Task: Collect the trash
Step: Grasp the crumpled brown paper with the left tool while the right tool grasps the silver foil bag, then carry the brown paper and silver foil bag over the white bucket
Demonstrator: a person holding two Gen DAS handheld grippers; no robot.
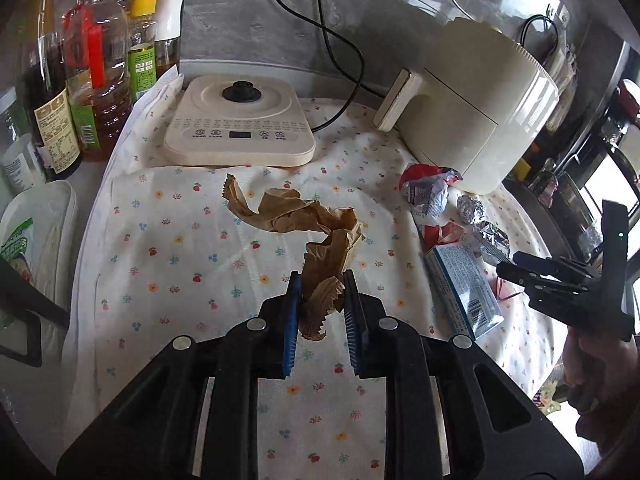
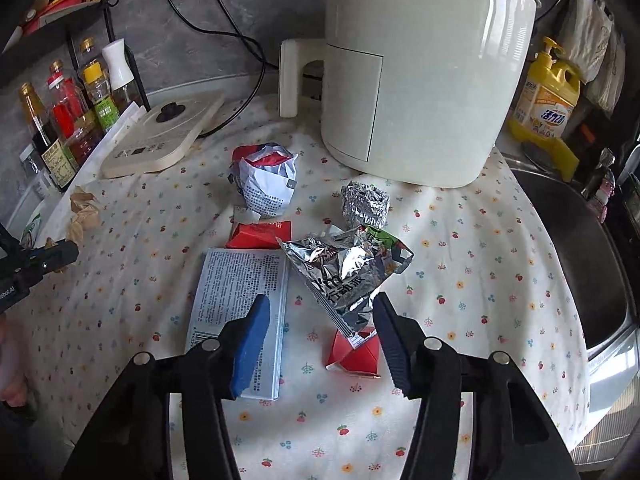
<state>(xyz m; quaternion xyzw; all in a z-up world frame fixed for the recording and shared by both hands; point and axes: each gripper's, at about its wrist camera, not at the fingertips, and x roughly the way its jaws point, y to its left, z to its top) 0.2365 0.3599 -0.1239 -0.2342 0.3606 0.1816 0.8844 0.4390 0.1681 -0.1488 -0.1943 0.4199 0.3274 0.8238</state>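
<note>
From the left wrist, your left claw (image 1: 320, 300) pinches the crumpled brown paper (image 1: 316, 232) on the bench (image 1: 180, 280); lift it gently. From the right wrist, your right claw (image 2: 320, 320) stands spread around the foil wrapper (image 2: 344, 272); centre it before squeezing.

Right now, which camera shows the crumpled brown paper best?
The left wrist view: the brown paper lies central, one end between the left gripper fingers. The right wrist view catches only small scraps at its left edge.

Grey stone-look wall (image 1: 240, 12); floral cloth (image 1: 168, 264) over the counter — daylight, perhaps a window, right.
</note>
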